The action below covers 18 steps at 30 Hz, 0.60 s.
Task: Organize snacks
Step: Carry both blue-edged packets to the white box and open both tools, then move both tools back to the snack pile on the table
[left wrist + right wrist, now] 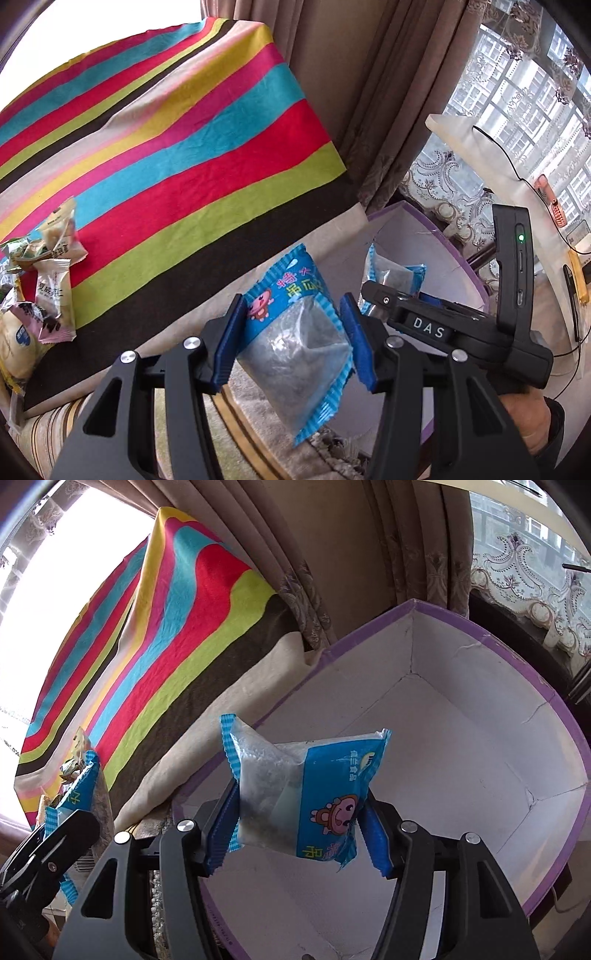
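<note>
My left gripper (291, 334) is shut on a blue snack packet (295, 332) with a pink cartoon, held over the near edge of the striped tablecloth (166, 147). My right gripper (295, 823) is shut on a matching blue snack packet (303, 794), held over the open white box with a purple rim (480, 738). The box inside looks bare. In the left wrist view the right gripper (391, 295) with its packet (391, 275) hangs over the box (424, 251). A pile of other wrapped snacks (44, 280) lies at the cloth's left edge.
Brown curtains (332, 74) hang behind the table and box. A lace curtain and window (517, 92) are to the right, with a white ledge carrying cables (498, 147). A striped sofa cushion (221, 424) lies below the table edge.
</note>
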### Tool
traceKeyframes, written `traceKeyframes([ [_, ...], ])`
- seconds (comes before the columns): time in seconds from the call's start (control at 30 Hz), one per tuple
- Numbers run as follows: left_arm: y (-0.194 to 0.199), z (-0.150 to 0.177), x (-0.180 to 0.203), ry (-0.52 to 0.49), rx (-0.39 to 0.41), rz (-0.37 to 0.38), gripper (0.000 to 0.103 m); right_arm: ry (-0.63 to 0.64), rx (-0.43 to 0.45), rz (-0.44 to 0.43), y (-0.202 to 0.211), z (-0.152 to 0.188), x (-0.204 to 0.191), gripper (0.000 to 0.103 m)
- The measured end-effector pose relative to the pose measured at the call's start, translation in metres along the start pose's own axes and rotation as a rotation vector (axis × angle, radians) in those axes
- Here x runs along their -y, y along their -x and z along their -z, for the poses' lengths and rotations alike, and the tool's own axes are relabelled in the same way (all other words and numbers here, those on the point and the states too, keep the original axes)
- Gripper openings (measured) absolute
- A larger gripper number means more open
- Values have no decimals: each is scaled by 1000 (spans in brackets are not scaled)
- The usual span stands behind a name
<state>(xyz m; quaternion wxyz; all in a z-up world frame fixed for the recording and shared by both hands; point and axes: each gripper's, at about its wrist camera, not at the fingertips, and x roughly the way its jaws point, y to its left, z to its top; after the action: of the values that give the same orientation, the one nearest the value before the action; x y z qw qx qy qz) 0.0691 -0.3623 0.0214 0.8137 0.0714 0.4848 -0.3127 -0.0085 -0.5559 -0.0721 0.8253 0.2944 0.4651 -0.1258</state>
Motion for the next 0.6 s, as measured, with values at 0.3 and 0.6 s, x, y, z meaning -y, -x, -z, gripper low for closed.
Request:
traceKeyframes([
  [0.3, -7, -11, 1, 15, 15, 24, 69, 0, 50, 86, 6, -4, 8, 86],
  [0.6, 16, -6, 10, -39, 130, -163, 87, 131, 175, 277, 21, -5, -19, 89],
])
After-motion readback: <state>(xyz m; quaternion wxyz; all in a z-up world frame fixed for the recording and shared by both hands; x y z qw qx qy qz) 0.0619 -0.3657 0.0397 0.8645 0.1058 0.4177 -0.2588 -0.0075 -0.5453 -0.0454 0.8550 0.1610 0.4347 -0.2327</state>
